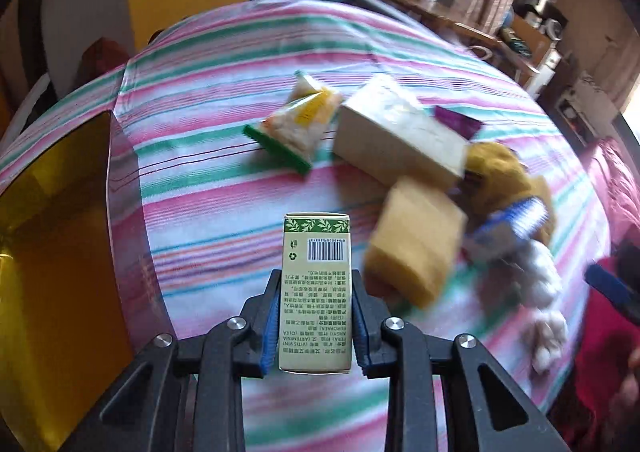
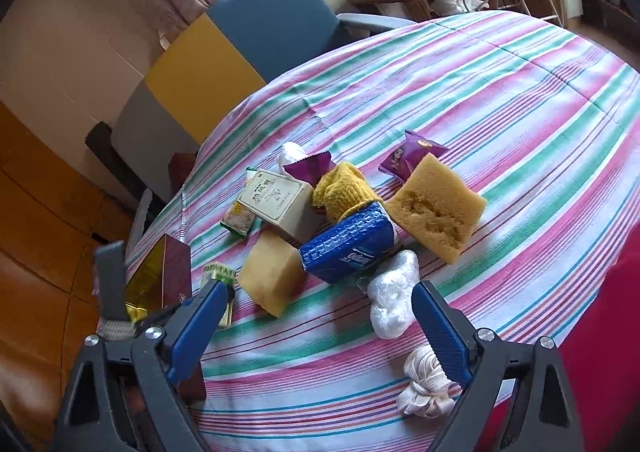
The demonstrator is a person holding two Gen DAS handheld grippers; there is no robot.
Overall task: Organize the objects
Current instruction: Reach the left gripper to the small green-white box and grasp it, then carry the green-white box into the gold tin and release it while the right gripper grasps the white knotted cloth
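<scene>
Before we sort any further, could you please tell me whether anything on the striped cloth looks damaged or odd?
The larger yellow sponge has a ragged, gouged patch in its upper face, and it rests tilted rather than flat. The other items are just heaped together.

The cloth (image 2: 500,100) is striped pink, green, white and blue. The carton (image 1: 316,292) is cream with a green leaf band. Sponges (image 2: 436,204) are yellow, the pack (image 2: 348,248) blue, wrappers (image 2: 412,154) purple, gripper pads (image 1: 269,328) blue.
</scene>
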